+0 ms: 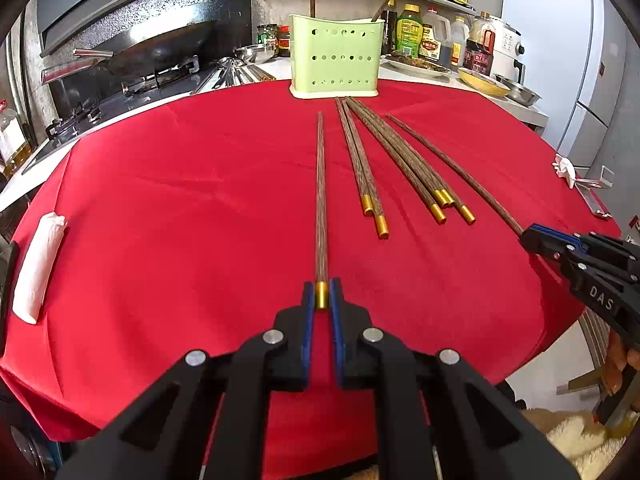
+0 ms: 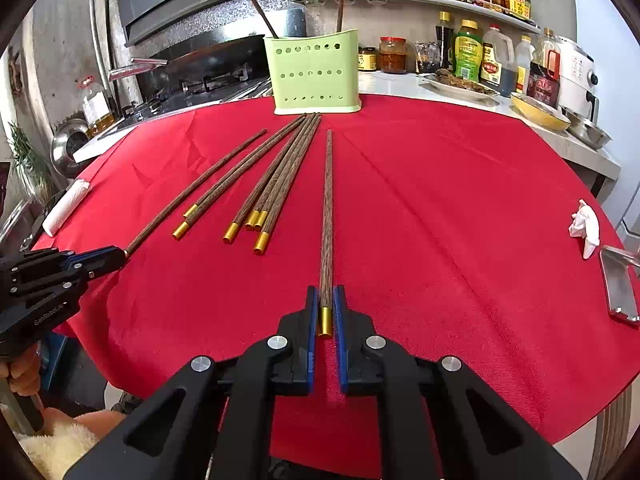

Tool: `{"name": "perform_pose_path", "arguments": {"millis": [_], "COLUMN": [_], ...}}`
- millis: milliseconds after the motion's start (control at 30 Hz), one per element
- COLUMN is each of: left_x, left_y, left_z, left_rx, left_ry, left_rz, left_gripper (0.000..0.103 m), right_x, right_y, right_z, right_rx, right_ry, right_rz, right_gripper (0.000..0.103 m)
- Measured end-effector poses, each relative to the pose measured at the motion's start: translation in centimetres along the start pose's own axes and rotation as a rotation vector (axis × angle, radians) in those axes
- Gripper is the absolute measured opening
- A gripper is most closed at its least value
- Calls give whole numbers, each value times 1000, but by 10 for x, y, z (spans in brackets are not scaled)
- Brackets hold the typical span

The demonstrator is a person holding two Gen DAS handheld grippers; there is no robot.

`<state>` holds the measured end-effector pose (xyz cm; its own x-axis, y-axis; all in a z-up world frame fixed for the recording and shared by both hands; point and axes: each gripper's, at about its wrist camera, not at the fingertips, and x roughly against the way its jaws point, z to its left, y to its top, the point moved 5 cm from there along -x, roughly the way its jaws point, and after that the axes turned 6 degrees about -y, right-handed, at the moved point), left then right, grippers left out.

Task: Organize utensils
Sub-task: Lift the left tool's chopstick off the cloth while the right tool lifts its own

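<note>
Dark wooden gold-capped chopsticks: 1 [image 1: 321, 200] sits clamped in the left gripper [image 1: 321, 296], lower centre. Another [image 2: 328, 216] is pinched by the right gripper [image 2: 325, 308]. 6 loose chopsticks [image 2: 256, 196] lie centre-left on the red tablecloth [image 2: 460, 220].

Left gripper [image 1: 321, 294]: low at 6 o'clock in its own view, fingers pointing to 12; blue pads [image 1: 307, 312] closed against the gold end of a chopstick [image 1: 321, 200].
Left gripper from the right wrist view [image 2: 120, 255]: enters at 9 o'clock, aimed toward 3.
Left hand [image 2: 20, 374]: bare fingers wrapped round the handle, at 8 o'clock.
Right gripper [image 2: 327, 306]: low at 6 o'clock, pointing to 12; pads pinch the gold-capped end of another chopstick [image 2: 328, 208].
Right gripper from the left wrist view [image 1: 528, 238]: comes in at 4 o'clock, tips aimed toward 10.
</note>
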<state>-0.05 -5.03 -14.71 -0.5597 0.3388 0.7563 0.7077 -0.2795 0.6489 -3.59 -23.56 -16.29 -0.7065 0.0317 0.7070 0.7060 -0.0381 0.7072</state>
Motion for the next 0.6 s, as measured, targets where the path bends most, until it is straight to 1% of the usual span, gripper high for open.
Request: {"name": "perform_pose_path", "arguments": {"millis": [167, 233, 267, 300, 367, 400, 500, 600], "left_x": [-4, -5, -5, -5, -5, -5, -6, -8], "left_y": [5, 6, 7, 7, 8, 9, 9, 8], "left_z": [-4, -5, -5, -6, -5, -4, -2, -5], "left_rx": [5, 10, 10, 11, 14, 17, 29, 16], "left_ry": [0, -3, -5, -6, -7, -6, -10, 8], "left_rz": [2, 4, 5, 5, -3, -6, -1, 5], "left_gripper": [8, 11, 15, 21, 30, 32, 32, 32], "right_x": [-1, -1, 0, 0, 0, -1, -3, -2], "right_y": [1, 1, 1, 2, 2, 3, 3, 3], "right_z": [0, 1, 2, 3, 4, 4, 3, 5], "right_rx": [-11, -11, -10, -5, 2, 3, -4, 6], "right_ry": [9, 11, 15, 14, 4, 1, -7, -13], "right_rz": [-3, -2, -2, -2, -3, 1, 9, 12], "right_gripper": [11, 12, 12, 12, 12, 12, 12, 18]}}
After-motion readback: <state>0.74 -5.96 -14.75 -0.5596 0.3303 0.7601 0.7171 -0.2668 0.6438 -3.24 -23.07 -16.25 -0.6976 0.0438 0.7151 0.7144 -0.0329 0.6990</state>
